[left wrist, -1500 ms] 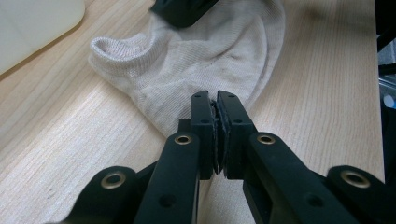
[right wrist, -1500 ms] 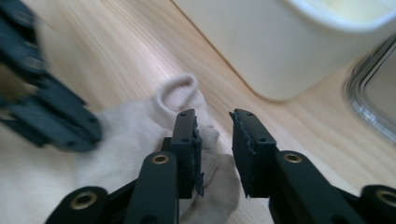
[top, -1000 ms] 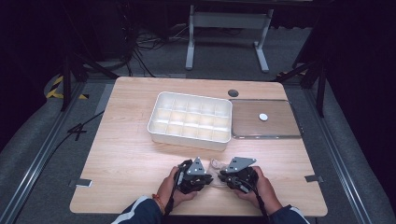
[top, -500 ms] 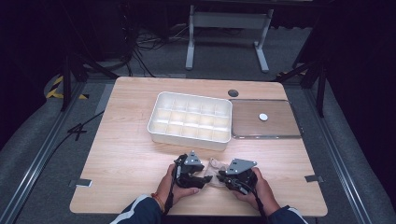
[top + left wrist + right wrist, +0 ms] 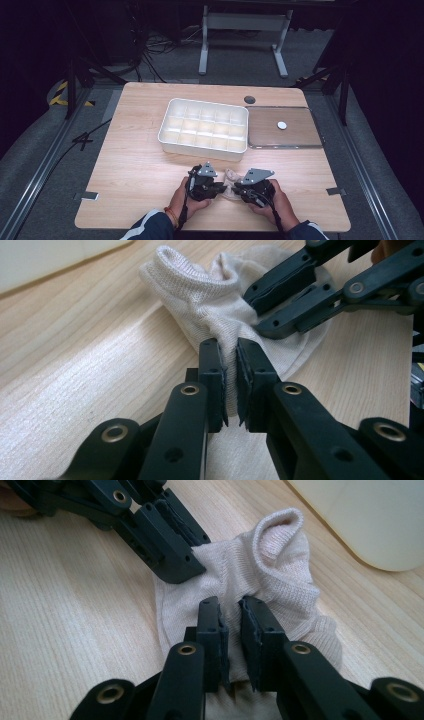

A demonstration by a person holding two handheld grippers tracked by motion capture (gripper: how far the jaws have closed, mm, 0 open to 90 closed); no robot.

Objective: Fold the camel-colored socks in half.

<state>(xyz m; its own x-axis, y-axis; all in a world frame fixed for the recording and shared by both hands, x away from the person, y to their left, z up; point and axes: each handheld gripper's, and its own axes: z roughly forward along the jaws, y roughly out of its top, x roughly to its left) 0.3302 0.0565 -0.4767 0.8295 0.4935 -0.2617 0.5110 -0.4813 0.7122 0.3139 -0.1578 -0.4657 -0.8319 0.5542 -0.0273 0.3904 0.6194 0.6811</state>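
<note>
A small beige sock lies crumpled on the wooden table near its front edge, between two hands. My left gripper has just been closing and is now shut on a fold of the sock. My right gripper pinches the sock from the opposite side. In the high view the left gripper and right gripper face each other, tips almost touching. Each gripper view also shows the other one gripping the cloth: the right gripper and the left gripper.
A white tray divided into several compartments stands behind the grippers at mid-table. To its right lies a flat clear lid with a small white disc on it. A round cable hole sits near the far edge.
The left hand shifted a little at the sock and its gripper sits a touch differently. The right hand and the sock's place stay the same.
</note>
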